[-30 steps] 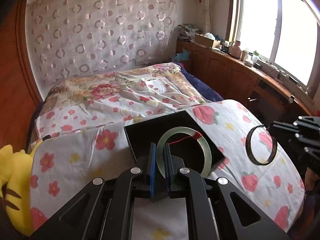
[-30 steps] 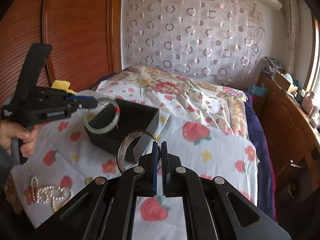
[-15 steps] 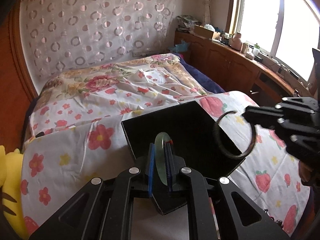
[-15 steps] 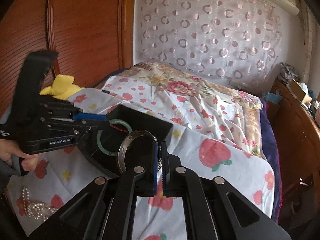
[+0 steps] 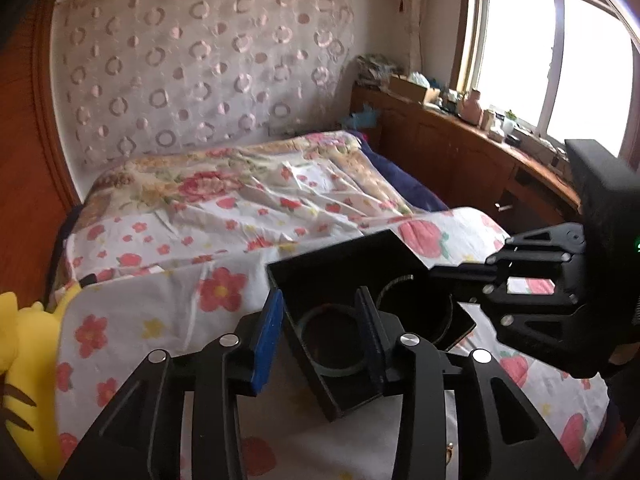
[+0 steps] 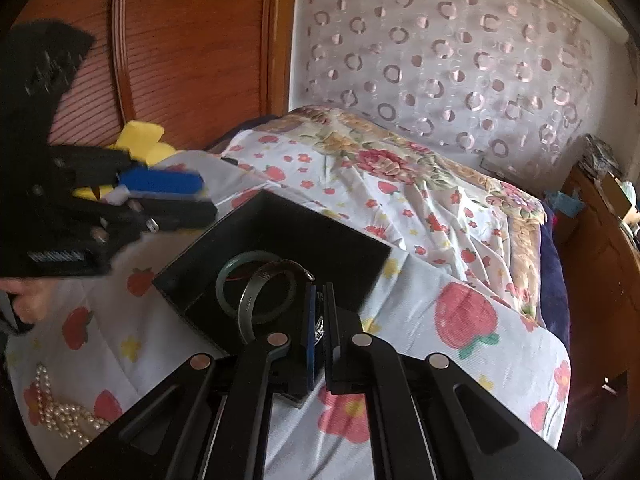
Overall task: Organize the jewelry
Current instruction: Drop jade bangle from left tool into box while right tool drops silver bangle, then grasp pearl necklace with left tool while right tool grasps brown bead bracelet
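A black open box [image 5: 352, 268] [image 6: 280, 224] sits on the flowered bedsheet. A green jade bangle [image 5: 332, 340] [image 6: 230, 280] lies flat inside it. My left gripper [image 5: 320, 320] is open above the box's near left corner, with nothing between its fingers. It also shows in the right wrist view [image 6: 172, 196], at the box's left side. My right gripper [image 6: 319, 320] is shut on a silver bangle [image 6: 260, 296] and holds it upright inside the box, over the jade bangle. In the left wrist view the right gripper [image 5: 444, 276] reaches in from the right, and the silver bangle [image 5: 396, 284] is dimly seen.
A pearl necklace [image 6: 60, 412] lies on the sheet near the left front. A yellow plush toy [image 5: 24, 348] [image 6: 140, 140] lies at the bed's left edge. A wooden cabinet [image 5: 460, 152] with clutter runs under the window on the right.
My left gripper has opened and let the jade bangle drop flat into the box. My right gripper has carried the silver bangle down into the box.
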`<action>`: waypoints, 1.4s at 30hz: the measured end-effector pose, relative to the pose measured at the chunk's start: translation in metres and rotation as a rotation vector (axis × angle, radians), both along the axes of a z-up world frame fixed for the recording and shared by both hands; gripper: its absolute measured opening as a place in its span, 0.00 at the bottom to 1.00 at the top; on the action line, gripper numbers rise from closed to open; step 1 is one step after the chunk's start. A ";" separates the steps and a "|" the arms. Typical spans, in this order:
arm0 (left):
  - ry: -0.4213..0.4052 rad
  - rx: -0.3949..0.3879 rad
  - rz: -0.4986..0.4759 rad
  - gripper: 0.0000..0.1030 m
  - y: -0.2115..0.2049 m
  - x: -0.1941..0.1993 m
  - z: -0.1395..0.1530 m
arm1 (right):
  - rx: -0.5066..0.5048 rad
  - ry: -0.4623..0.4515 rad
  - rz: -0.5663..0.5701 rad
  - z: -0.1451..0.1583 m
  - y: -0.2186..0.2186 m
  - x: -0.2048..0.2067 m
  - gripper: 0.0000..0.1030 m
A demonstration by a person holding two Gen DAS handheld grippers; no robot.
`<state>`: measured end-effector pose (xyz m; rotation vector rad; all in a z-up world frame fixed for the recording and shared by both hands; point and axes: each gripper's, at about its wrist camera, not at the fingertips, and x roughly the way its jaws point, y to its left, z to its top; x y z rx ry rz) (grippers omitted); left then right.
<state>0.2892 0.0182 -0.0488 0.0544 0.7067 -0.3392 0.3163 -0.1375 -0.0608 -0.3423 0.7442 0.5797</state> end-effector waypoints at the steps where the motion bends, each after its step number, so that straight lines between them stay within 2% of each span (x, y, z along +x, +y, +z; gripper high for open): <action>1: -0.003 -0.005 0.007 0.40 0.003 -0.002 0.002 | -0.005 0.004 0.002 -0.001 0.002 0.000 0.04; 2: -0.011 -0.016 0.019 0.49 0.009 -0.006 0.004 | -0.010 0.009 0.004 -0.003 0.003 0.000 0.04; 4: -0.029 -0.027 0.042 0.61 0.017 -0.013 0.009 | -0.018 0.017 0.006 -0.005 0.005 0.000 0.04; 7: -0.053 -0.025 0.075 0.74 0.027 -0.023 0.012 | -0.030 0.019 0.001 -0.006 0.006 -0.002 0.04; 14: -0.064 -0.042 0.120 0.84 0.043 -0.041 0.012 | 0.007 0.010 -0.031 -0.001 -0.001 -0.005 0.05; 21: -0.075 -0.043 0.132 0.86 0.044 -0.069 0.013 | 0.068 0.005 -0.069 0.015 -0.022 -0.020 0.06; 26: -0.075 -0.043 0.119 0.88 0.036 -0.097 0.011 | 0.109 -0.012 -0.097 0.025 -0.042 -0.060 0.07; 27: -0.075 -0.042 0.115 0.88 0.034 -0.103 0.011 | 0.113 -0.014 -0.102 0.026 -0.044 -0.067 0.15; 28: -0.075 -0.043 0.113 0.88 0.032 -0.107 0.010 | 0.116 -0.018 -0.107 0.026 -0.047 -0.074 0.31; 30: -0.073 -0.047 0.105 0.89 0.030 -0.116 0.009 | 0.121 -0.032 -0.119 0.027 -0.053 -0.090 0.43; 42: -0.067 -0.038 0.081 0.90 0.010 -0.180 -0.003 | 0.126 -0.013 -0.134 0.018 -0.074 -0.171 0.43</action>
